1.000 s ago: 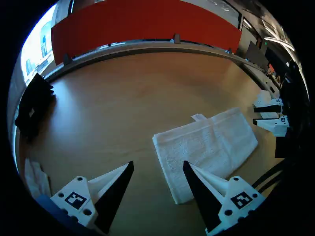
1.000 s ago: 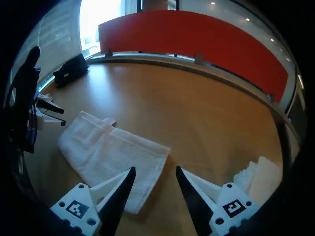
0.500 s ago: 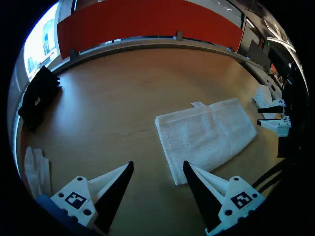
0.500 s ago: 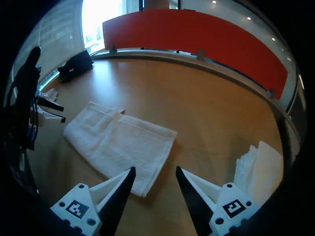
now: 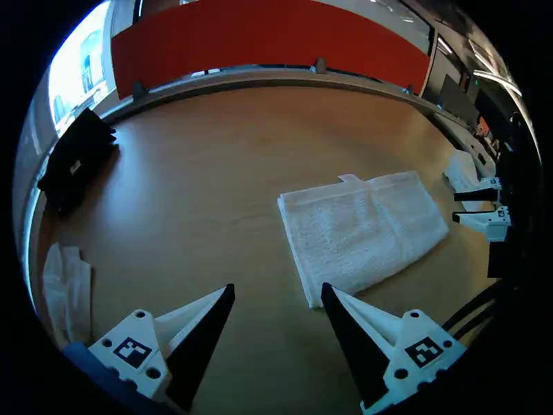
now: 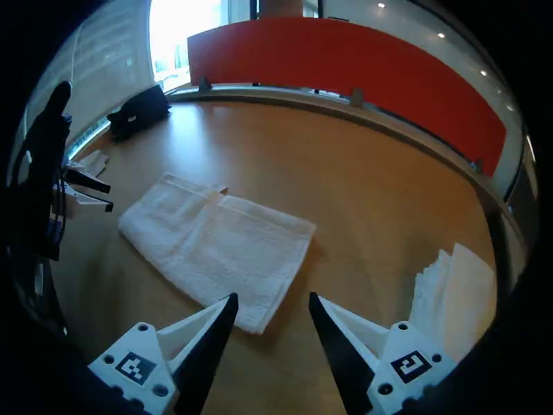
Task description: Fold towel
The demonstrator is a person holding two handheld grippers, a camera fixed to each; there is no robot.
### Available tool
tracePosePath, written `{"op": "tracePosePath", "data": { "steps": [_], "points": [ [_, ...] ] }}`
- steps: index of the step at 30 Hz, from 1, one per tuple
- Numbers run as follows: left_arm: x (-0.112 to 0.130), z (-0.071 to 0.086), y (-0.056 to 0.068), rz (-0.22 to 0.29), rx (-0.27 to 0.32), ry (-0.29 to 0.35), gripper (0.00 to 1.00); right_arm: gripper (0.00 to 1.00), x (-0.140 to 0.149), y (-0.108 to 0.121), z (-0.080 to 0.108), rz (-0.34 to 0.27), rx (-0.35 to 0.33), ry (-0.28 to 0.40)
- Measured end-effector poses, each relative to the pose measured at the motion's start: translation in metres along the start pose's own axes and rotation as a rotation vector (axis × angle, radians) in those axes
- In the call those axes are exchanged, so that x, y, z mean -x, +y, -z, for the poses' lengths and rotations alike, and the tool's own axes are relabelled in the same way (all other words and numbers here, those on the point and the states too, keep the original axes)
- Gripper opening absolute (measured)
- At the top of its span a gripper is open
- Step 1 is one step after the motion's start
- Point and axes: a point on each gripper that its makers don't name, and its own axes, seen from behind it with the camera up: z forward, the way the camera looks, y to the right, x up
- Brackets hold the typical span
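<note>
Your left gripper (image 5: 276, 287) and right gripper (image 6: 273, 296) both hang wide open and empty just short of the white towel (image 5: 363, 228), lying folded flat on the wooden table (image 5: 207, 173); it looks soft, light and limp, so pinch corners through all layers.

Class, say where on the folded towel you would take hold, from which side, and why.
Pinch the towel at its near corner, just ahead of the right tool, coming in low from that side. It lies flat, so only an edge or corner can be pinched.
</note>
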Motion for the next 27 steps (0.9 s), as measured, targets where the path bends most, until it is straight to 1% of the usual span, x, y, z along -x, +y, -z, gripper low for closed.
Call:
{"op": "tracePosePath", "data": {
  "steps": [8,15,23,27],
  "points": [
    [0.015,0.015,-0.008,0.036,-0.033,0.002,0.93,0.79,0.002,-0.01,-0.003,0.04,-0.041,-0.007],
    [0.028,0.03,-0.019,0.072,-0.064,0.005,0.93,0.79,0.002,-0.013,-0.006,0.069,-0.063,-0.014],
    [0.037,0.041,-0.026,0.104,-0.087,0.008,0.93,0.79,0.005,-0.016,-0.01,0.094,-0.081,-0.027],
    [0.044,0.046,-0.028,0.117,-0.097,0.005,0.93,0.79,0.014,-0.017,-0.011,0.102,-0.087,-0.044]
  ]
}}
